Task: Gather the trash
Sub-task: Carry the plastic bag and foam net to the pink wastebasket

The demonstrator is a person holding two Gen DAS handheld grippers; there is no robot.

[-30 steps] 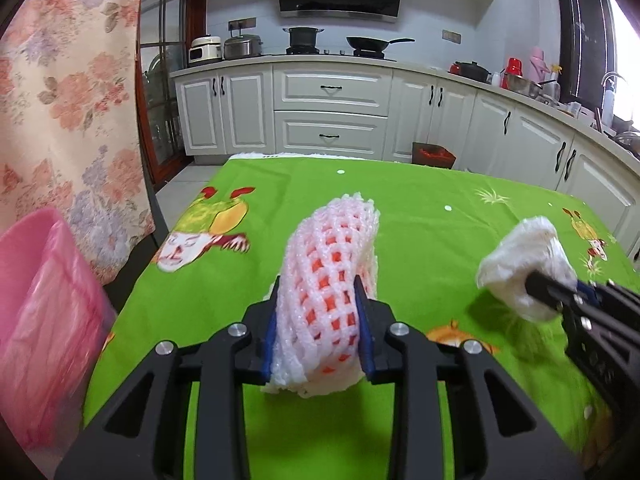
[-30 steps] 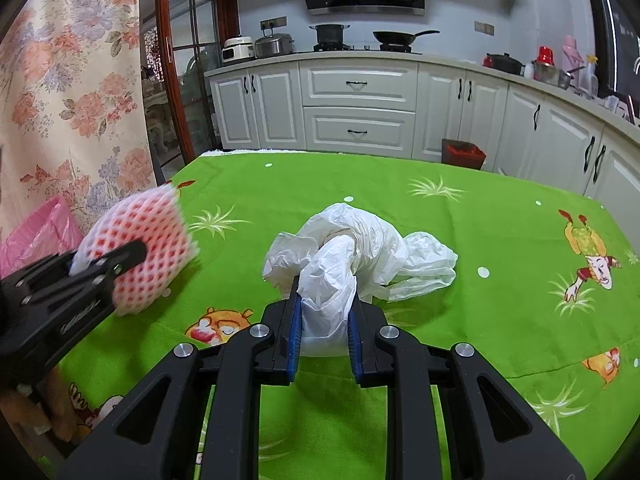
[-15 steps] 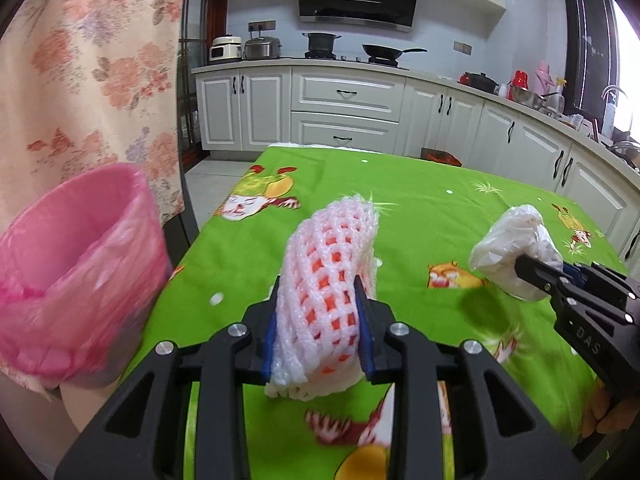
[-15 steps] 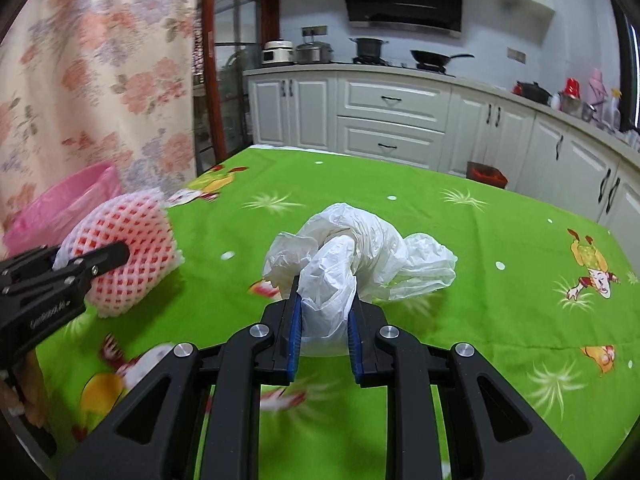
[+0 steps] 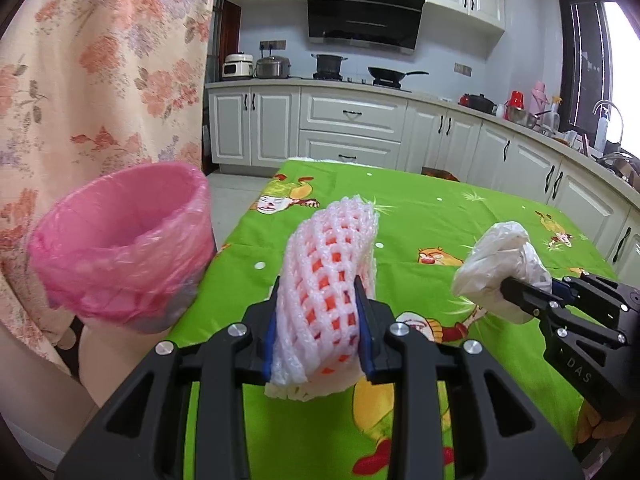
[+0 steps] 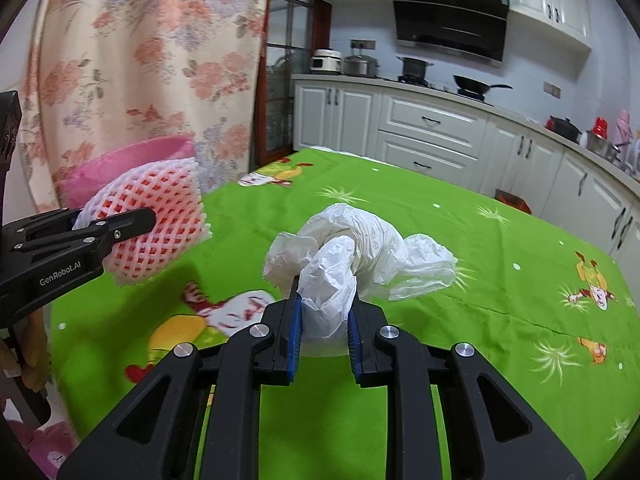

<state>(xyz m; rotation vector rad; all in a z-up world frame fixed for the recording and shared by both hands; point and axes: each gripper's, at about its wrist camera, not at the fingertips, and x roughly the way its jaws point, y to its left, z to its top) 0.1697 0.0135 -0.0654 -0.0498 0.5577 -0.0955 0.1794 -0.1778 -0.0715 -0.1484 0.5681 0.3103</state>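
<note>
— Two pieces of trash are in hand at once, so which goes first?

— I'd say the foam fruit net [image 5: 326, 288]. The left claw [image 5: 318, 322] is clamped on its lower half, pads pressing both sides, and the net stands up out of the grip and a little beyond it. The pink-lined bin [image 5: 120, 240] is the landmark: the net hangs just to the right of the bin, near its rim but not over the opening.

— How should the drop go?

— Carry the net fully over the mouth of the bin before letting the pads part. It looks light and springy, so it would likely bounce off the rim if released at the edge. The liner looks loose too; a low claw could snag it.

— And the other one?

— The right claw [image 6: 322, 322] is closed on a crumpled white plastic bag [image 6: 356, 252], gripping a bunched fold near the claw while the rest billows out ahead. It is further right of the bin, above the green cloth of the bench [image 6: 500, 280], well apart from the opening. It should probably wait clear until the left side is out of the way.

— Behind all that?

— Beyond the bin, a floral curtain [image 5: 100, 80].
</note>
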